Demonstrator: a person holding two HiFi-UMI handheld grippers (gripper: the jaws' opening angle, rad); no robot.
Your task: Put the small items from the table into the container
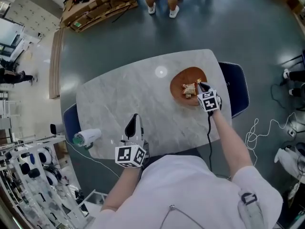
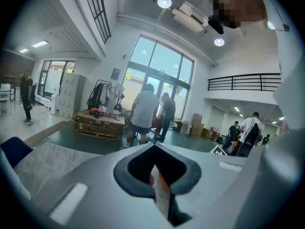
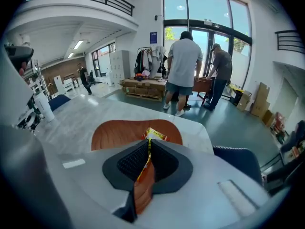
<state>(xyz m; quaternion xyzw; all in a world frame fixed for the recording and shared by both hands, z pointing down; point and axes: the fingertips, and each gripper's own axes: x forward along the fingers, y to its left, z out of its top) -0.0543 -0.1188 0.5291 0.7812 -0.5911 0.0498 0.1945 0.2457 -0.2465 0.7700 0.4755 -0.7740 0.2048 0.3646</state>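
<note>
Head view showed the wooden bowl [image 1: 180, 76] on the right part of the marble table [image 1: 128, 89], with a few small items [image 1: 189, 88] lying in it already. No loose item was visible on the bare marble, so I judged that the collecting was close to its end.

The right gripper [image 1: 200, 84] was above the far side of the bowl and pointed down into it. This position made sense for a drop, because a thing let go there would fall inside the rim and not on the table. In the right gripper view its jaws were almost closed and pinched a yellow-and-red sachet [image 3: 151, 136] by the flat sides, with the top edge above the pads.

The left gripper [image 1: 134, 119] was over the near edge of the table, well apart from the bowl, probably waiting for its turn. Its jaws were together on a thin orange-and-white strip [image 2: 162, 193]; it was likely another sachet, but I could not be sure.
</note>
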